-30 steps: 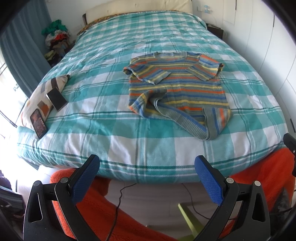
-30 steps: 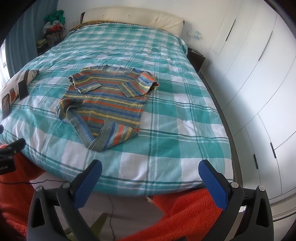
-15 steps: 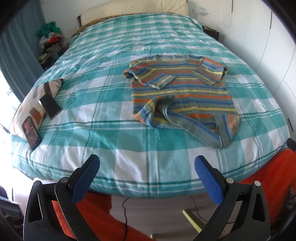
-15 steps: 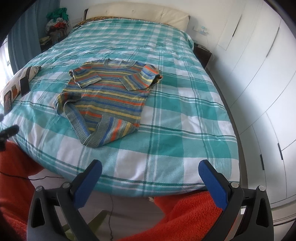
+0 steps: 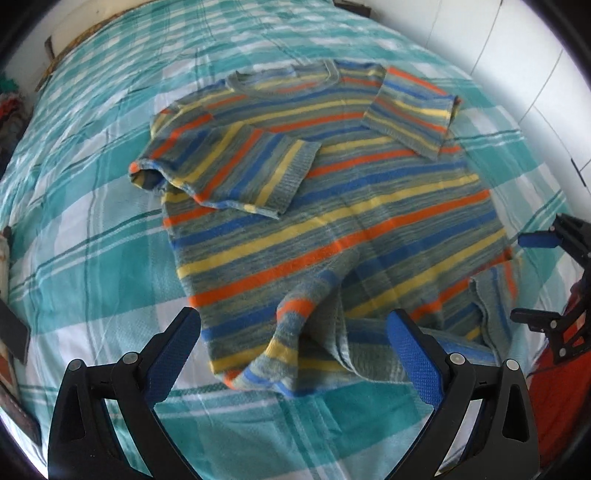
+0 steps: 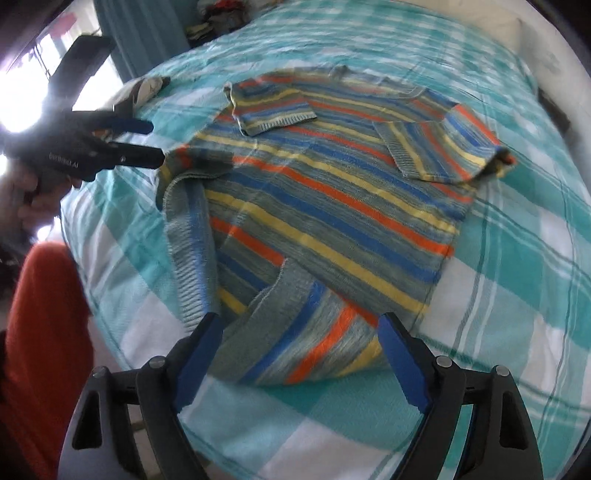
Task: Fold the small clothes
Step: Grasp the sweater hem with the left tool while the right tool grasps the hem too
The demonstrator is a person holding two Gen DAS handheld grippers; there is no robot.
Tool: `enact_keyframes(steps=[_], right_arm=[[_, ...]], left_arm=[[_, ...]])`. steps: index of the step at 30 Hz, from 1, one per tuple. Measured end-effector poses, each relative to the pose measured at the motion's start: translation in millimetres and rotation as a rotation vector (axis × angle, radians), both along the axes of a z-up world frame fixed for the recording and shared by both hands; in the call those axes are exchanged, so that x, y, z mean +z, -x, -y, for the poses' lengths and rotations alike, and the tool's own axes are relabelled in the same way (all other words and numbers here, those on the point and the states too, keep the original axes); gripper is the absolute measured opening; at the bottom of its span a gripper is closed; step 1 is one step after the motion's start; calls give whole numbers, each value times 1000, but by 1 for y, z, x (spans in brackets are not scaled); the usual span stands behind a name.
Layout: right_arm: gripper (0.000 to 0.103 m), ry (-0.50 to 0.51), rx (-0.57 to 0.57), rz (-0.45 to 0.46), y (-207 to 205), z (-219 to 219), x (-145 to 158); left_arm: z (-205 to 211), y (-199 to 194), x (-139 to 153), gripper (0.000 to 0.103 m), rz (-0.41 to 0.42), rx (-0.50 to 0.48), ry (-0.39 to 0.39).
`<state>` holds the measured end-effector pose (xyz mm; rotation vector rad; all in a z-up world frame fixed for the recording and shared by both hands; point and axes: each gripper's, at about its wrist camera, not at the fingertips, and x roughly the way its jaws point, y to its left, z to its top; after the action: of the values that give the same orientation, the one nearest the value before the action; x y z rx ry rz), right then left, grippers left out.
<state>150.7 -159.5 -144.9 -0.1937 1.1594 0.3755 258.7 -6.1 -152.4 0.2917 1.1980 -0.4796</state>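
A striped knit sweater (image 5: 332,206) in blue, orange, yellow and grey lies on the teal plaid bed (image 5: 92,258), both short sleeves folded in over the chest and the hem rumpled and turned up. My left gripper (image 5: 293,350) is open, its fingers straddling the near left hem corner. My right gripper (image 6: 301,349) is open, straddling the turned-up hem at the near right corner of the sweater (image 6: 332,192). The left gripper also shows in the right wrist view (image 6: 151,142), and the right gripper in the left wrist view (image 5: 532,277).
Dark phones (image 5: 13,332) lie at the bed's left edge on a patterned cloth. White wardrobe doors (image 5: 517,55) stand to the right. Orange fabric (image 6: 40,332) is near the bed's front edge. A curtain (image 6: 140,33) and a clothes pile are at the far left.
Both grippers have moved forward from beyond the bed's foot to the sweater's hem. The sweater lies as before. Both grippers stay open.
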Motion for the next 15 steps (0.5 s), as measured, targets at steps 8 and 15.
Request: enact_keyframes(steps=[8,15], right_arm=[[7,-51,164,-88,3,-3,-17],[7,-59,227,-12,106,46,39]], left_arm=[[7,41,-2,3,30,-257,63],[-81,147,40,14,142,-381,5]])
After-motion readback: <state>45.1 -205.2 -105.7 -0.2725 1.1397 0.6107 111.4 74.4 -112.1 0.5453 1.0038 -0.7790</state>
